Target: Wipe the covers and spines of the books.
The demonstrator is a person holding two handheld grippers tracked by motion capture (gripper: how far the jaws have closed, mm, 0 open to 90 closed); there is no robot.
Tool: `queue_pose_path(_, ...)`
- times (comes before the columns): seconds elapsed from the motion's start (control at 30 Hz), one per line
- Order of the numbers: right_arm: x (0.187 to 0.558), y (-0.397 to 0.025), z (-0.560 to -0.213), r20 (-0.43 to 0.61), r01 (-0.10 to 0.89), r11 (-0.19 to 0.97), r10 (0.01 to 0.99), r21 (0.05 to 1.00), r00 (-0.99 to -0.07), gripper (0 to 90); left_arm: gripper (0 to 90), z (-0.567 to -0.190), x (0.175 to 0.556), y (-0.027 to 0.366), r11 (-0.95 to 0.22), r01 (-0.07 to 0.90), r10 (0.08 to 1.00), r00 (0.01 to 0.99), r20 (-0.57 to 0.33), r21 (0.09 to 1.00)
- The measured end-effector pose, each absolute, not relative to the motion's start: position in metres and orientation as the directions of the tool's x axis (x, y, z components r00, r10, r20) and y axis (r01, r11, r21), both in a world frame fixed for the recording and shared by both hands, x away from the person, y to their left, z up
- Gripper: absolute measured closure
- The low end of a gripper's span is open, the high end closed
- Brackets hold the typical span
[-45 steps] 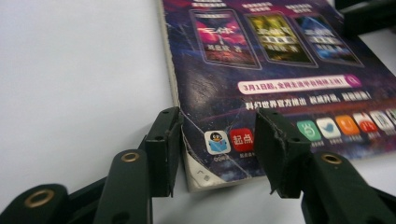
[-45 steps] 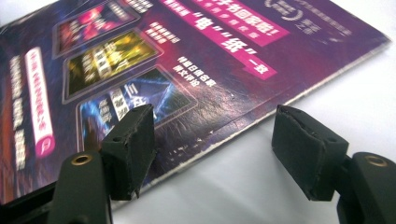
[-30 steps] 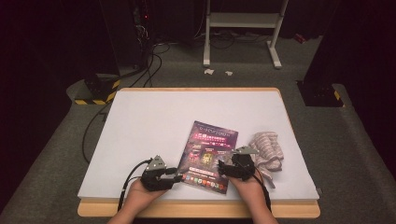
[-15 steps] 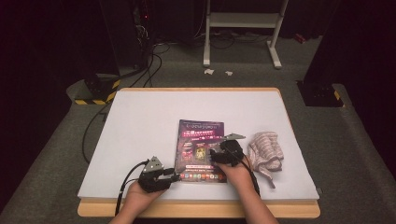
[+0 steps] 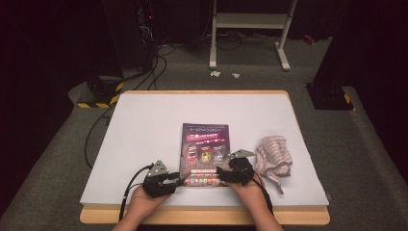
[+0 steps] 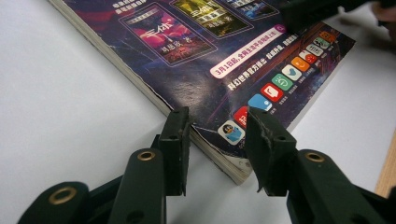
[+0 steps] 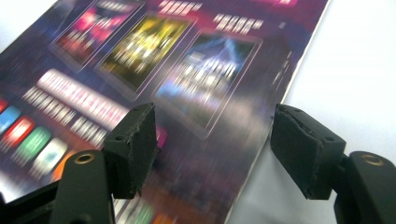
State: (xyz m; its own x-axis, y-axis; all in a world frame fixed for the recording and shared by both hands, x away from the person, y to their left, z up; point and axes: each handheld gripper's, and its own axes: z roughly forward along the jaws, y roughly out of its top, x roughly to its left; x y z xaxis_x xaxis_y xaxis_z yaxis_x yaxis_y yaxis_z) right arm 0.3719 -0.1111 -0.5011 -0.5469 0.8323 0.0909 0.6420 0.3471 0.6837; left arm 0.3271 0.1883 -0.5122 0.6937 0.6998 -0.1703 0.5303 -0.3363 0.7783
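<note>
A: Where is the thick dark-purple glossy paperback magazine point(image 5: 204, 154)?
B: Flat on the white table sheet point(image 5: 144, 125), a crumpled striped cloth point(image 5: 273, 156) near the magazine's right edge.
A: Grippers?
B: Left gripper point(image 6: 217, 135), jaws apart, straddles the magazine's near-left corner. Right gripper point(image 7: 212, 140), jaws wide apart, straddles its right edge.

A lab or recording studio, by the look of it — dark all round, with black walls past the far edge of the table point(image 5: 144, 120). Grey carpet on the floor, cables point(image 5: 154, 62) trailing over it beyond the far left corner, next to a block with yellow-black hazard tape point(image 5: 103, 94). A white metal stand point(image 5: 250, 24) sits farther back — hardly a home.
</note>
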Motion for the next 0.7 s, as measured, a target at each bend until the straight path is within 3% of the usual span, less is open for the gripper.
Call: queue_pose_path(0.7,0.350,-0.109,-0.502,0.084,0.622,0.362,0.817,0.694,-0.571,34.2,63.9,-0.510,0.336,0.196,-0.329,0.547,0.719,0.674,-0.171,0.770)
